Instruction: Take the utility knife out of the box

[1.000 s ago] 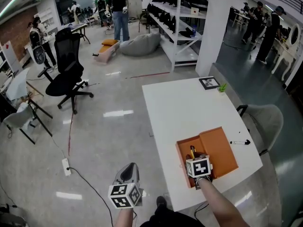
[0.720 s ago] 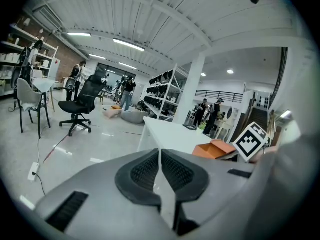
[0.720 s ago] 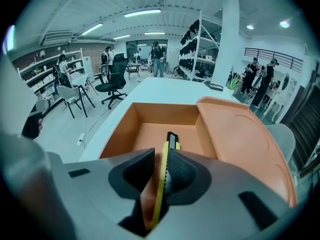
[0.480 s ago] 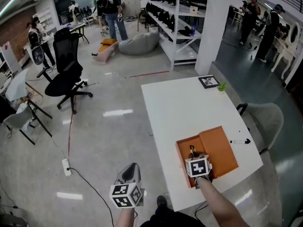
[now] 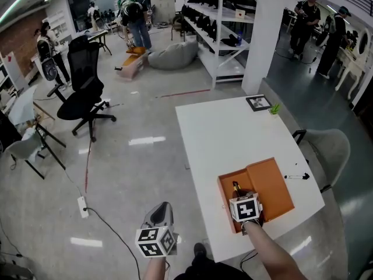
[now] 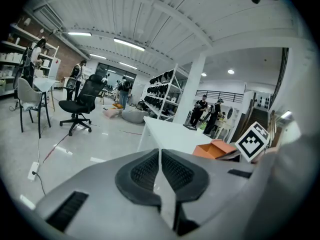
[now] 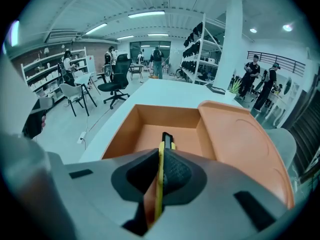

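Observation:
An orange box (image 5: 223, 192) lies open near the white table's front edge, its lid (image 5: 269, 185) folded out to the right. The yellow and black utility knife (image 7: 165, 140) sticks up from the box's compartment (image 7: 120, 134). My right gripper (image 7: 161, 156) reaches steeply down into the box; its jaws have just been closing and now press on the knife's yellow body. From the head view, the knife's dark tip (image 5: 236, 186) shows just beyond the right gripper (image 5: 240, 197). My left gripper (image 5: 158, 214) hangs over the floor, left of the table, shut with nothing in it (image 6: 160, 154).
On the white table (image 5: 227, 127) lie a black marker pen (image 5: 296, 177) right of the lid, and a framed marker card (image 5: 258, 102) and a small green plant (image 5: 274, 107) at the far corner. A grey chair (image 5: 329, 147) stands at the table's right. A power strip (image 5: 82, 205) lies on the floor.
Both grippers keep their places over the box and the floor. Only the people at the back of the room have shifted.

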`<move>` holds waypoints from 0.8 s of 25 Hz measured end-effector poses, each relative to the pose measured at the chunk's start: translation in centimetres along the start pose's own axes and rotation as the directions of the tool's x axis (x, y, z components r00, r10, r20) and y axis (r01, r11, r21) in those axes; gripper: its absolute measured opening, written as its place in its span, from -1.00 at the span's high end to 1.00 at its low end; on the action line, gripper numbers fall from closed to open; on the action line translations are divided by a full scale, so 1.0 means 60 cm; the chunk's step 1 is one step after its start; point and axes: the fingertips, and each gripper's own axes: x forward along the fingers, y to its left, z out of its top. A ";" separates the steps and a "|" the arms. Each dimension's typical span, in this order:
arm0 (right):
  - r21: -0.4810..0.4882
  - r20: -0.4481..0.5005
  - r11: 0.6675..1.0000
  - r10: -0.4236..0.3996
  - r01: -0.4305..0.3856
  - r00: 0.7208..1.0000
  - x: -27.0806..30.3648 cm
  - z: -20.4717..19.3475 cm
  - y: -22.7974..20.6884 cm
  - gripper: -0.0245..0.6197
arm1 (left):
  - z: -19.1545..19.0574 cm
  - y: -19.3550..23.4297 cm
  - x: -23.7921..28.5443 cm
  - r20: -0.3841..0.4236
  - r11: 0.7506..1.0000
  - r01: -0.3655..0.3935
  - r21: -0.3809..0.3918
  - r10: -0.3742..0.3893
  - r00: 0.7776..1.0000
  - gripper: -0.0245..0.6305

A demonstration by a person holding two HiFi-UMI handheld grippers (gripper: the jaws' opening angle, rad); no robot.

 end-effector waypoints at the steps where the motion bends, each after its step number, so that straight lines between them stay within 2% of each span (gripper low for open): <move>1: -0.003 0.003 1.000 0.006 -0.006 1.000 -0.002 0.001 0.002 0.84 | 0.000 0.000 0.000 0.000 1.000 0.000 0.000 0.000 1.000 0.85; 20: 0.004 -0.005 0.995 0.103 -0.103 0.995 -0.003 -0.003 0.027 0.82 | -0.006 -0.002 -0.006 -0.005 1.000 -0.005 0.008 0.005 1.000 0.85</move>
